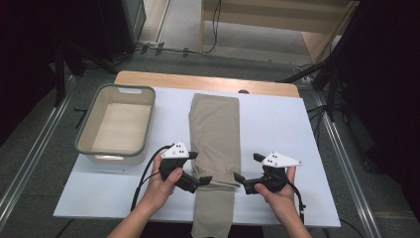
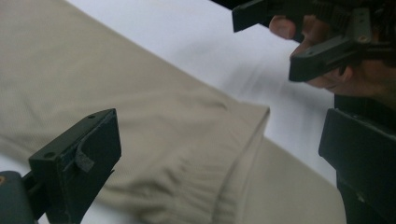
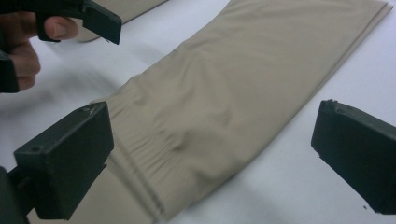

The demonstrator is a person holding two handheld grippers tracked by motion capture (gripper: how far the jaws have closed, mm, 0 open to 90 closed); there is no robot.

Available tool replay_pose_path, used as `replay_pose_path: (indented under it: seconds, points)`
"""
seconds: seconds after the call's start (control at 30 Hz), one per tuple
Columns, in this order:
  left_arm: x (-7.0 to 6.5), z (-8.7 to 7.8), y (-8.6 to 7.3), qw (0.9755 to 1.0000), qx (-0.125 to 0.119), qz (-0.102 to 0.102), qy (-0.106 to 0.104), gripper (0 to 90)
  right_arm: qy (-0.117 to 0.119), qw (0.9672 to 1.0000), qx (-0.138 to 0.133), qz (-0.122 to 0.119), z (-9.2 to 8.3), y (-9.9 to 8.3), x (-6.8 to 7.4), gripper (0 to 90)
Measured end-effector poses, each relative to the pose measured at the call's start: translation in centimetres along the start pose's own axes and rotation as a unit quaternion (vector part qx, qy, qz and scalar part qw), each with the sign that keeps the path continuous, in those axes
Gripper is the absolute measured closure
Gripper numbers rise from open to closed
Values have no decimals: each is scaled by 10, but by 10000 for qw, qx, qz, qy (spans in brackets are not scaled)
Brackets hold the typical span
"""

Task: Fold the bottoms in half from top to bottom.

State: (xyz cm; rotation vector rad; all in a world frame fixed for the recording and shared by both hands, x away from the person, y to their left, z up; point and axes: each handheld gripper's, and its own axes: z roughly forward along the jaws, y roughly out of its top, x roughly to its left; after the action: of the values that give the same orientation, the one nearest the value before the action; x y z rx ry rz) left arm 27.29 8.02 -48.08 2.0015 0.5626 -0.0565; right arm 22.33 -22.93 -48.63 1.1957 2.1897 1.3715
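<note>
A long beige folded cloth (image 1: 214,134) lies down the middle of the white table cover (image 1: 277,124), its near end hanging over the front edge. My left gripper (image 1: 199,167) sits at the cloth's left edge near the front. It is open, and a folded edge of the cloth (image 2: 187,140) lies below and between its jaws, untouched. My right gripper (image 1: 247,167) faces it from the cloth's right edge, also open over the cloth (image 3: 224,102). In the left gripper view the right gripper (image 2: 317,37) appears at top right. The left gripper (image 3: 93,18) appears top left in the right gripper view.
A grey-rimmed beige tub (image 1: 84,135) stands at the table's left side, nothing visible inside. A wooden table edge (image 1: 208,82) shows at the back. Dark stands and cables surround the table on the floor.
</note>
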Motion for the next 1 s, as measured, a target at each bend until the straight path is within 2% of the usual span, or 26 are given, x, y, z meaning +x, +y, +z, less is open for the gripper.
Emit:
replay_pose_path:
  seconds: [0.07,0.13,0.17,0.2,0.3,0.33,0.37,0.4,0.47,0.5,0.6,0.67,0.8,1.0]
  points:
    - [-3,-3,-9,10000,-27,-21,-25,0,80,9999,11,79,-4,-9,4,0]
    - [-6,-3,-17,10000,65,-5,20,0,61,9998,195,-36,-5,-19,10,0]
    - [-7,-3,-20,10000,85,-3,-8,0,83,9997,211,-8,-5,-22,12,0]
    - [-7,-3,-22,10000,85,-29,-22,0,113,9997,224,27,-5,-25,14,34]
    - [-9,-1,-25,9996,221,17,193,44,21,9992,383,-81,2,-30,21,66]
    - [-8,-1,-25,9994,217,-35,261,57,-19,9988,461,-158,6,-32,25,79]
    - [-8,0,-26,9991,226,-78,362,90,-37,9986,491,-218,9,-33,27,127]
    - [-8,1,-27,9986,254,-110,462,138,-80,9983,518,-236,12,-34,29,138]
    - [-7,4,-29,9972,361,-96,645,176,-155,9976,609,-298,16,-35,31,169]
    - [-8,4,-30,9968,362,-81,714,212,-285,9969,657,-321,17,-35,32,210]
    - [-9,5,-30,9950,396,-67,913,341,-454,9963,658,-308,18,-35,31,316]
    - [-9,5,-30,9948,394,-104,930,409,-482,9958,719,-306,18,-36,30,333]
    - [-8,5,-31,9945,406,-166,955,535,-433,9938,905,-477,19,-37,32,358]
    - [-9,5,-32,9948,359,-183,934,619,-536,9935,838,-553,20,-38,35,480]
